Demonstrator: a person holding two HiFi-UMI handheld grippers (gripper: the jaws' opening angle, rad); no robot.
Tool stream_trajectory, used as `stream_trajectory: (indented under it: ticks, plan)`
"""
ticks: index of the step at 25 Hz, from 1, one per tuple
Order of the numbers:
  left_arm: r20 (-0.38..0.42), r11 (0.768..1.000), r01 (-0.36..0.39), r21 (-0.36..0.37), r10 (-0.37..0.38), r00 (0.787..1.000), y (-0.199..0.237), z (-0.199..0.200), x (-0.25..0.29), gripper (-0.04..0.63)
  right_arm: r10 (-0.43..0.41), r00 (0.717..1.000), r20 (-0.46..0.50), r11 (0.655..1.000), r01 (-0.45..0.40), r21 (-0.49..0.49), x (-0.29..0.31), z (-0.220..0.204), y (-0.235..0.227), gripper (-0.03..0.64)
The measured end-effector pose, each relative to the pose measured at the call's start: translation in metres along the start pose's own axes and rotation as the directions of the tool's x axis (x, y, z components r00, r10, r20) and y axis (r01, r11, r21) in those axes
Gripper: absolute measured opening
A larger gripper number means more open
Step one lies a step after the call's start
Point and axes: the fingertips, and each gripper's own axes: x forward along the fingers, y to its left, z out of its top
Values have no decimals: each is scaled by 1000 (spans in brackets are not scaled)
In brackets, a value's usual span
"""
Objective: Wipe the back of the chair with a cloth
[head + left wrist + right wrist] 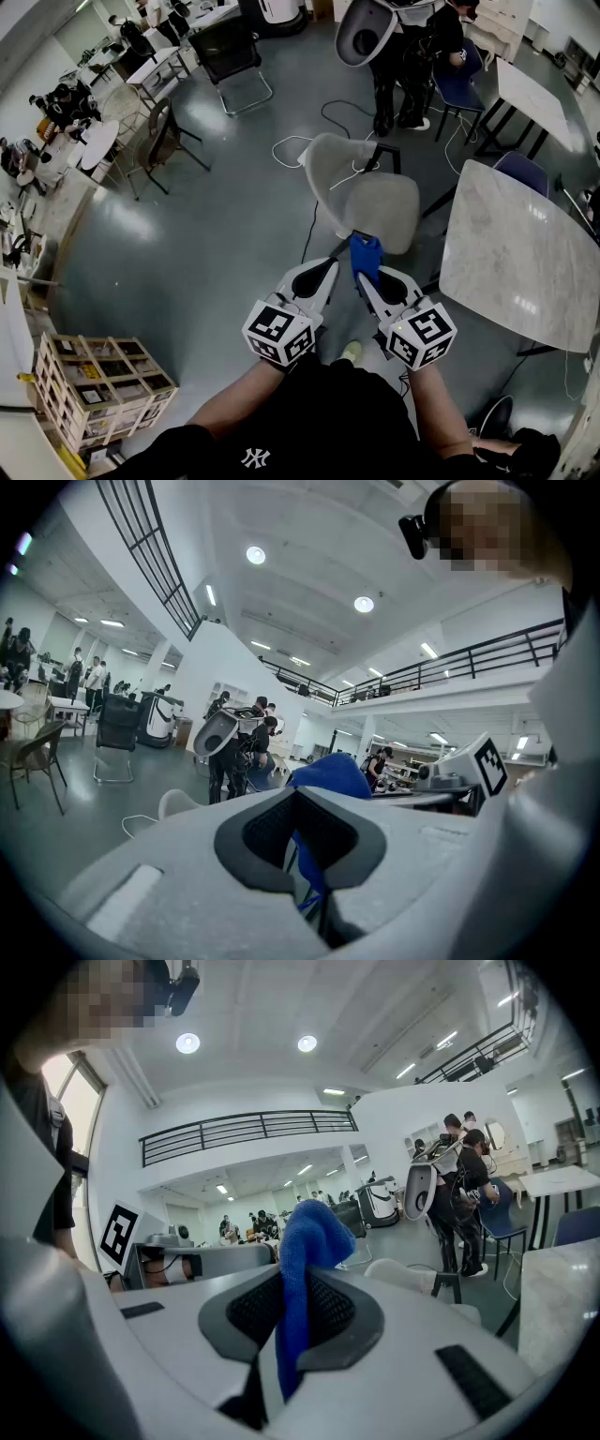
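With the left gripper and the right gripper both clamped on the cloth, uneven pulling near the chair could drop it to the floor.

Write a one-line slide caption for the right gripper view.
Right gripper pinches a blue cloth, with a pale chair ahead.

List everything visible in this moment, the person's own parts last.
cream chair: one, cream, centre floor ahead
blue cloth: one, blue, pinched in both tongs
table: one, pale marble, right of the chair
blue chairs: two, blue, beyond that table
black chair: one, black, far upper left
crate: one, light wood, lower left
cable: one, white, floor behind the chair
bystanders: several, dark clothes, far end
left tongs: one, white, shut on the cloth
right tongs: one, white, shut on the cloth
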Motion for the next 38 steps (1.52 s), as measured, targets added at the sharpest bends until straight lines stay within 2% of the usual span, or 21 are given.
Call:
stream_trajectory:
  ticks: [9, 18, 27, 38]
  plan:
    - [5, 1000, 4, 2, -5, 1000, -8, -1, 3, 8, -2, 1000, -4, 1000, 2, -9, -6, -1, -1, 58]
    - [15, 1000, -27, -2, 27, 1000, -2, -1, 1, 8, 36, 999, 19, 997, -38, 65, -12, -3, -1, 60]
    - [15, 995, -96, 7, 96, 995, 0, -4, 5, 8, 43, 998, 37, 996, -46, 74, -24, -6, -22, 60]
    - [9, 994, -113, 7, 113, 994, 13, -5, 32, 8, 26, 999, 31, 996, -28, 81, -11, -5, -56, 60]
